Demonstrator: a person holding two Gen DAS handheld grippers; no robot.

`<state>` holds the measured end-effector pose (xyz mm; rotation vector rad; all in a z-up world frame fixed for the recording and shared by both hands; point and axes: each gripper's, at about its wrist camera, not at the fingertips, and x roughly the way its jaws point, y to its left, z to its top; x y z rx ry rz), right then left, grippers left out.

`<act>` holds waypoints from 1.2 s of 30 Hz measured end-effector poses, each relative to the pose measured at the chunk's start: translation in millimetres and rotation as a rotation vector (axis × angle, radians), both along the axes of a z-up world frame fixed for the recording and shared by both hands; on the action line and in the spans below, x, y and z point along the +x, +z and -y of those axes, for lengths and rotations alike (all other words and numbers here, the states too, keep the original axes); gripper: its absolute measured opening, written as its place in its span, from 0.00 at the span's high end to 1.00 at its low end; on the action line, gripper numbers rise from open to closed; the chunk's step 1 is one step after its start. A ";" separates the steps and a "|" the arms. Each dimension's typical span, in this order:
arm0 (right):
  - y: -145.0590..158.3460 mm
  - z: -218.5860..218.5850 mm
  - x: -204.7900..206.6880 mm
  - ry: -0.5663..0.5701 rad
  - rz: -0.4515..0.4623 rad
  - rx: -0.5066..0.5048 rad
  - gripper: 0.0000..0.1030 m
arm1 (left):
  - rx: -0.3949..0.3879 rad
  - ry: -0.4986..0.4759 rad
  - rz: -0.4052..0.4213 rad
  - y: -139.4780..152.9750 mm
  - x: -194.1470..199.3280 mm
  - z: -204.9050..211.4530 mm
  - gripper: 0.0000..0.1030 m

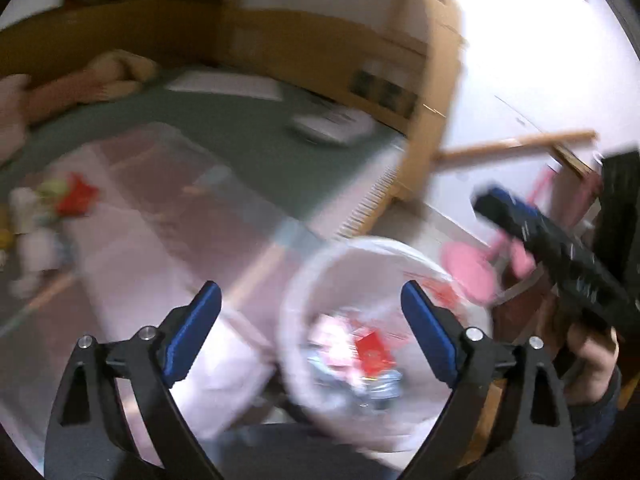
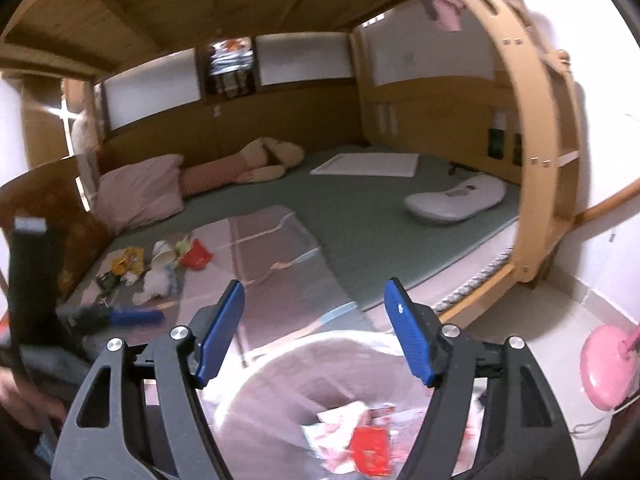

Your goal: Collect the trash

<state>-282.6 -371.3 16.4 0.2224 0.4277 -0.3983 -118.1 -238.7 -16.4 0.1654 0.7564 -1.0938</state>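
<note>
A white trash bin (image 1: 304, 280) lined with a clear bag stands on the floor by the bed; it holds a red packet (image 1: 374, 354) and other wrappers. It also shows in the right wrist view (image 2: 256, 376). My left gripper (image 1: 312, 304) is open and empty above the bin's left rim. My right gripper (image 2: 314, 300) is open and empty above the bin's far rim, and shows from the side in the left wrist view (image 1: 484, 200). A pile of trash (image 2: 160, 260) with a red packet (image 2: 196, 256), paper cup and yellow wrapper lies on the bed's left side.
A pink blanket (image 2: 272, 248) covers the near part of the green mattress (image 2: 360, 208). A pink pillow (image 2: 140, 192), a plush toy (image 2: 260, 160) and a white neck pillow (image 2: 456, 196) lie further back. A wooden bunk ladder (image 2: 536, 128) stands right, a pink fan base (image 2: 608, 372) on the floor.
</note>
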 end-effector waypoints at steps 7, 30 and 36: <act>-11.9 -70.1 95.2 0.198 -0.035 0.033 0.23 | 0.057 0.384 0.116 12.0 82.7 -120.9 0.08; -60.1 -196.0 277.0 0.412 -0.121 0.006 0.22 | 0.112 0.843 0.009 -30.8 158.2 -284.6 0.07; -66.3 -197.7 283.5 0.416 -0.145 0.018 0.22 | 0.131 0.839 0.006 -36.6 160.2 -279.7 0.07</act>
